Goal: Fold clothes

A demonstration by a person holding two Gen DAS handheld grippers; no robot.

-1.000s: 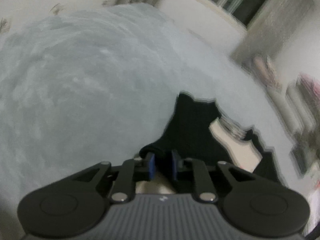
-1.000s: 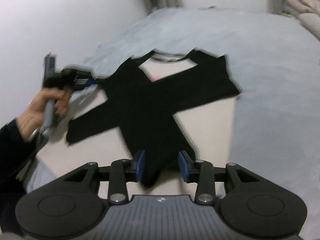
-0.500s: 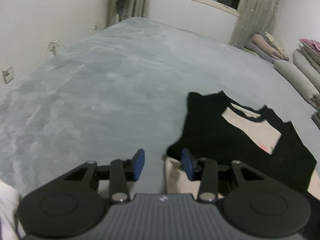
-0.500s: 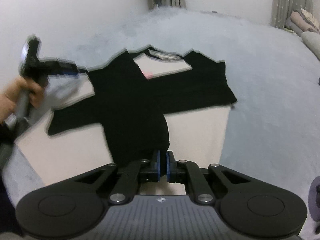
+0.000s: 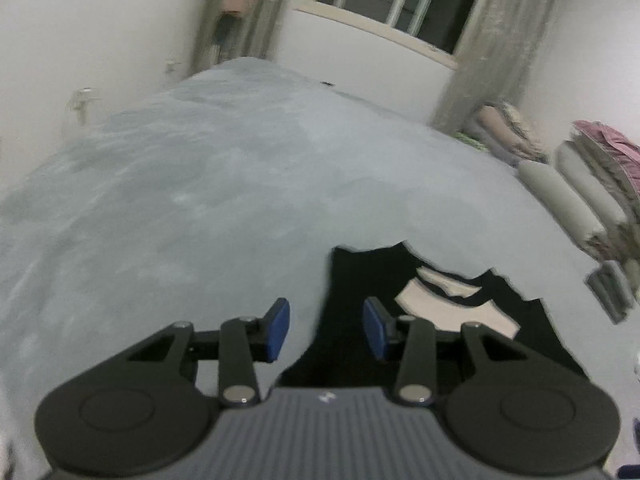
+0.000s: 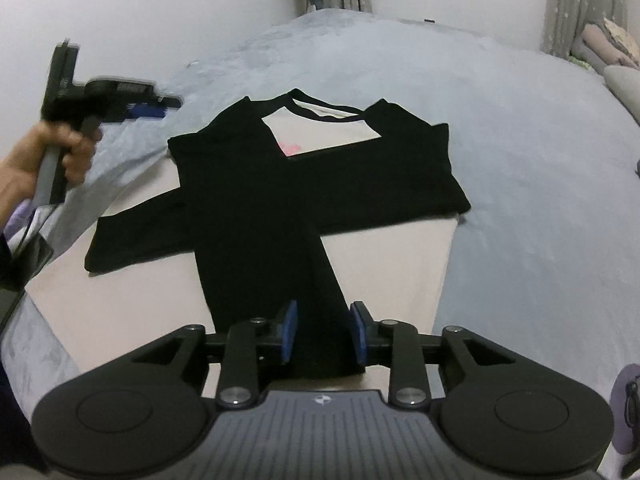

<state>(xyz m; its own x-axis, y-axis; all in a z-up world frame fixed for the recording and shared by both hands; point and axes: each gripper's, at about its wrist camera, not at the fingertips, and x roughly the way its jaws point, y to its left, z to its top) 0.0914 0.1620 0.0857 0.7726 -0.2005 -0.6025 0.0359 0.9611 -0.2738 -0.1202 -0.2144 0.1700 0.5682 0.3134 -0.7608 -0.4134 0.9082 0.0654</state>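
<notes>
A white shirt with black sleeves (image 6: 256, 184) lies flat on the grey bed (image 6: 520, 120), both sleeves folded across its body in an X. My right gripper (image 6: 323, 330) is open, its jaws either side of the end of one black sleeve near the shirt's hem. My left gripper (image 5: 326, 330) is open and empty, held above the bed at the shirt's left shoulder (image 5: 348, 288). It also shows in the right wrist view (image 6: 160, 106), raised at the far left in a hand.
Folded blankets and pillows (image 5: 580, 192) are stacked along the bed's right side. A window with curtains (image 5: 400, 4) is on the far wall. Bare grey bedcover (image 5: 180, 200) lies left of and beyond the shirt.
My right gripper closed on the black sleeve end half a second ago and has opened again. My left gripper let go of its sleeve and lifted away from the shirt.
</notes>
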